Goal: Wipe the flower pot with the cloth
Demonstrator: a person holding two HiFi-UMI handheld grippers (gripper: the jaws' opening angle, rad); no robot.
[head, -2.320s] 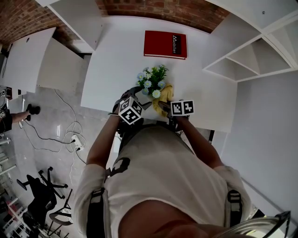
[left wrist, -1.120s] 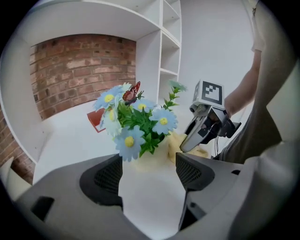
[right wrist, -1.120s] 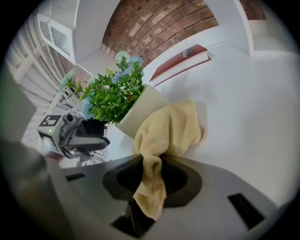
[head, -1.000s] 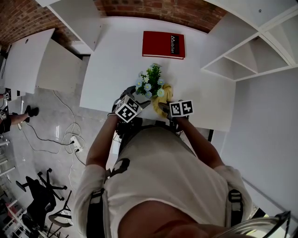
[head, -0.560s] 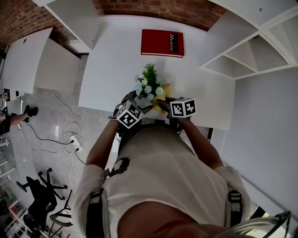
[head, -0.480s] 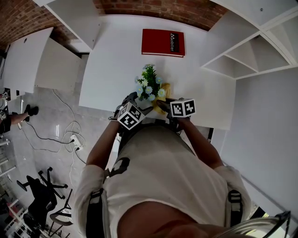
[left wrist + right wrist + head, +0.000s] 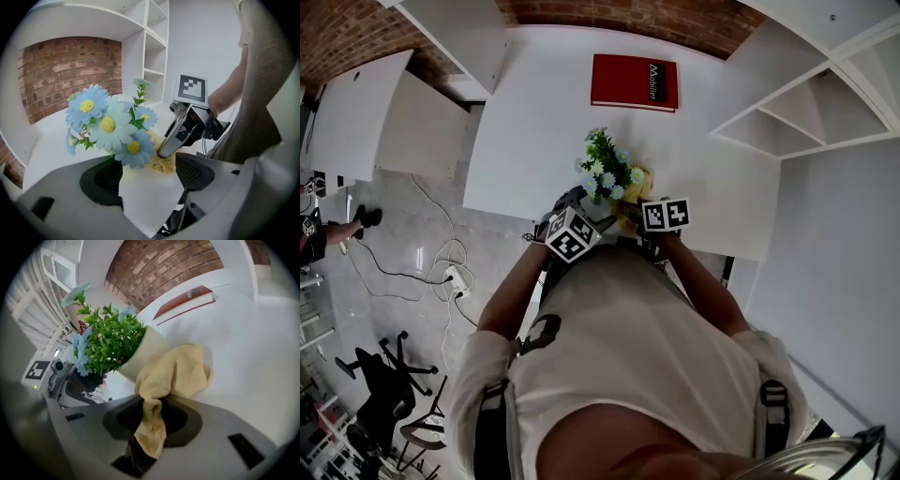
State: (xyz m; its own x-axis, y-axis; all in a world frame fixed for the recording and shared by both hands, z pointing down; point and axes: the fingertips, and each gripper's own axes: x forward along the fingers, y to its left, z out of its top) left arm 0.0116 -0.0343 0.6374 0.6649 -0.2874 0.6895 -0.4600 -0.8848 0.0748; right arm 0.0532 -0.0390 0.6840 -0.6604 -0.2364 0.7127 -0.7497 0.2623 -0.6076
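Torso (image 7: 628,375) of person fills lower head view, hides table's near edge. Right gripper (image 7: 152,416) clamped on yellow cloth (image 7: 173,371); cloth's lower end lost deep between jaws, upper folds draped against flower pot (image 7: 143,355). Left gripper (image 7: 147,176) closed on pot's white wall. Pot tilted, base unseen, rim buried under flowers (image 7: 110,126); barely visible from above. White table (image 7: 534,122); red book (image 7: 635,82) at far side, well apart from pot. White shelves (image 7: 787,112) right, brick wall (image 7: 581,11) behind, cables (image 7: 441,272) on grey floor (image 7: 403,206) left.
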